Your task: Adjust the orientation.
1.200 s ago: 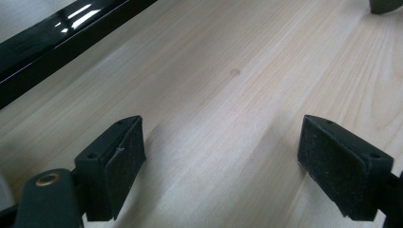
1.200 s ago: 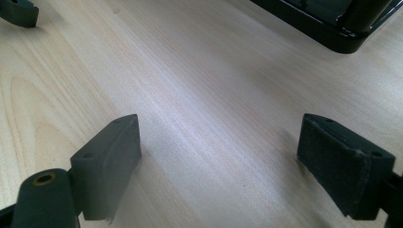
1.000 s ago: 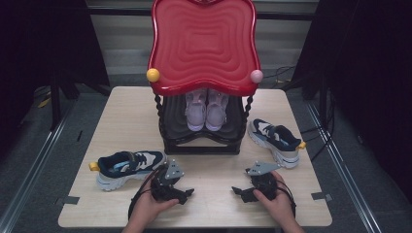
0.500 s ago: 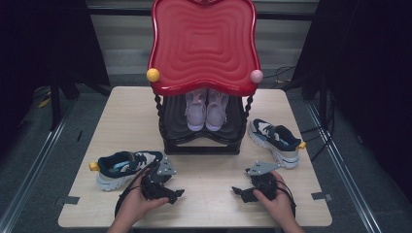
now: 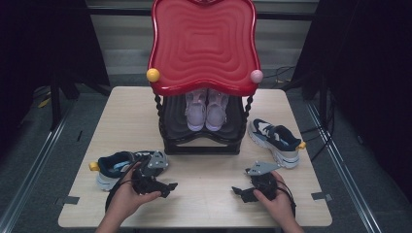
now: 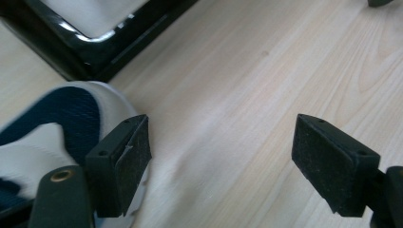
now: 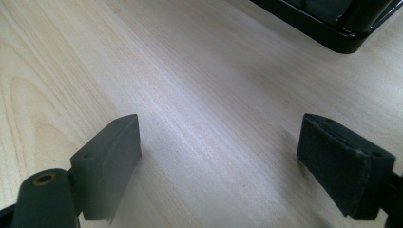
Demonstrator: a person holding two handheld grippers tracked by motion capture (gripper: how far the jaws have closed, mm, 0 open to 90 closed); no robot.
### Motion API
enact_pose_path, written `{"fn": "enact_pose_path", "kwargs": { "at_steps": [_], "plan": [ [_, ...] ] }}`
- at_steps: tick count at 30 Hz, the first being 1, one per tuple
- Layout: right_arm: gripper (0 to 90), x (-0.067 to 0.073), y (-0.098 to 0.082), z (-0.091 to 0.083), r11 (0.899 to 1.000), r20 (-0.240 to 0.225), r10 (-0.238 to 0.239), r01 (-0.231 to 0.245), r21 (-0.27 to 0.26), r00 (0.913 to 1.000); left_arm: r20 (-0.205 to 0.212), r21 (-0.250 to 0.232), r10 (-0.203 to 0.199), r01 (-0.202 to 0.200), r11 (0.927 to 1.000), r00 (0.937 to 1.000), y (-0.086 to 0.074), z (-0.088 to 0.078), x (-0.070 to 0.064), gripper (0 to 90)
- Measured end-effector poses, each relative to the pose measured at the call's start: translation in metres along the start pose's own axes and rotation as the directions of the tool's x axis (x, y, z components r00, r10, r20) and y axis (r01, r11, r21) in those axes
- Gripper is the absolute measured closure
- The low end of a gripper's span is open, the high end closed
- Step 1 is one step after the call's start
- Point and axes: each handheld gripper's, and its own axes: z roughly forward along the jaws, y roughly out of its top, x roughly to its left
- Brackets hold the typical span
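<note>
Two dark blue shoes lie on the table (image 5: 204, 204), one on each side of the black rack (image 5: 201, 145) with the big red top (image 5: 204, 43). A pair of pale pink shoes (image 5: 206, 109) already sits on the rack's shelf.

One blue shoe (image 5: 112, 167) lies to the left of the rack, near its front corner. The left gripper (image 5: 167, 187) is just beside this shoe, on the side nearer the person. Its jaws are wide apart with nothing between them. They have just been closing a little, on empty air. In the left gripper view, the white and blue toe (image 6: 57, 137) sits right behind one black pad (image 6: 135, 159), and bare wood lies between the jaws.

The other blue shoe (image 5: 274, 141) lies to the right of the rack, near its front corner. The right gripper (image 5: 240, 192) waits in front of the rack, a bit off from that shoe. Its jaws are wide too and hold nothing.

What could go wrong? The pad could bump the toe and push the left shoe away, because the shoe is beside the jaws, not between them. A pinch on the soft, round toe could slip off. A lifted shoe could knock the rack's frame or the pink pair, since the shelf is low under the red top.
</note>
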Motion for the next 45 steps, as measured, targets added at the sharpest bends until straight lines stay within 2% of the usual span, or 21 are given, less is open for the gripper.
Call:
{"fn": "enact_pose_path", "kwargs": {
  "at_steps": [7, 10, 14, 17, 20, 22, 26, 30, 33, 36, 38, 40, 41, 42, 44, 45],
  "plan": [
    [14.2, 0.0, 0.0, 0.0, 1.0, 0.0, 0.0, 0.0, 0.0, 1.0, -0.056, -0.007, -0.01, 0.01, 0.9999, 0.9984, -0.001, -0.025, 0.014, 20.4],
    [14.2, 0.0, 0.0, 0.0, 1.0, 0.0, 0.0, 0.0, 0.0, 1.0, -0.062, -0.01, -0.019, 0.019, 0.9998, 0.9979, -0.002, -0.034, 0.019, 20.4],
    [14.2, 0.0, 0.0, 0.0, 1.0, 0.0, 0.0, 0.0, 0.0, 1.0, -0.091, -0.001, -0.026, 0.026, 0.9997, 0.9955, -0.005, -0.045, 0.027, 20.4],
    [14.2, 0.0, 0.0, 0.0, 1.0, 0.0, 0.0, 0.0, 0.0, 1.0, -0.117, -0.004, -0.041, 0.041, 0.9992, 0.9923, -0.01, -0.049, 0.035, 20.4],
    [14.2, 0.0, 0.0, 0.0, 1.0, 0.0, 0.0, 0.0, 0.0, 1.0, -0.108, -0.037, -0.055, 0.052, 0.998, 0.9926, -0.015, -0.052, 0.04, 24.4],
    [14.2, 0.0, 0.0, 0.0, 1.0, 0.0, 0.0, 0.0, 0.0, 1.0, -0.123, -0.044, -0.049, 0.043, 0.9981, 0.9912, -0.015, -0.054, 0.042, 25.1],
    [14.2, 0.0, 0.0, 0.0, 1.0, 0.0, 0.0, 0.0, 0.0, 1.0, -0.146, -0.036, -0.044, 0.039, 0.9986, 0.9884, -0.014, -0.062, 0.045, 24.3],
    [14.2, 0.0, 0.0, 0.0, 1.0, 0.0, 0.0, 0.0, 0.0, 1.0, -0.176, -0.004, -0.065, 0.065, 0.9979, 0.9823, -0.018, -0.072, 0.054, 23.4],
    [14.2, 0.0, 0.0, 0.0, 1.0, 0.0, 0.0, 0.0, 0.0, 1.0, -0.187, 0.018, -0.093, 0.098, 0.995, 0.978, -0.028, -0.076, 0.062, 24.1],
    [14.1, 0.0, 0.0, 0.0, 1.0, 0.0, 0.0, 0.0, 0.0, 1.0, -0.197, 0.066, -0.084, 0.099, 0.9929, 0.9768, -0.038, -0.073, 0.065, 28.9],
    [14.2, 0.0, 0.0, 0.0, 1.0, 0.0, 0.0, 0.0, 0.0, 1.0, -0.199, 0.093, -0.076, 0.096, 0.991, 0.9771, -0.044, -0.069, 0.066, 35.5],
    [14.2, 0.0, 0.0, 0.0, 1.0, 0.0, 0.0, 0.0, 0.0, 1.0, -0.222, 0.118, -0.061, 0.089, 0.989, 0.9733, -0.047, -0.066, 0.067, 44.8],
    [14.2, 0.0, 0.0, 0.0, 1.0, 0.0, 0.0, 0.0, 0.0, 1.0, -0.216, 0.12, -0.062, 0.089, 0.9887, 0.9745, -0.049, -0.064, 0.067, 48.6],
    [14.2, 0.0, 0.0, 0.0, 1.0, 0.0, 0.0, 0.0, 0.0, 1.0, -0.189, 0.115, -0.063, 0.085, 0.9897, 0.9801, -0.049, -0.064, 0.068, 54.1],
    [14.2, 0.0, 0.0, 0.0, 1.0, 0.0, 0.0, 0.0, 0.0, 1.0, -0.179, 0.106, -0.068, 0.087, 0.9905, 0.9816, -0.049, -0.063, 0.067, 65.0],
    [14.2, 0.0, 0.0, 0.0, 1.0, 0.0, 0.0, 0.0, 0.0, 1.0, -0.19, 0.114, -0.053, 0.075, 0.9907, 0.9804, -0.048, -0.063, 0.066, 68.9]
  ]
}}
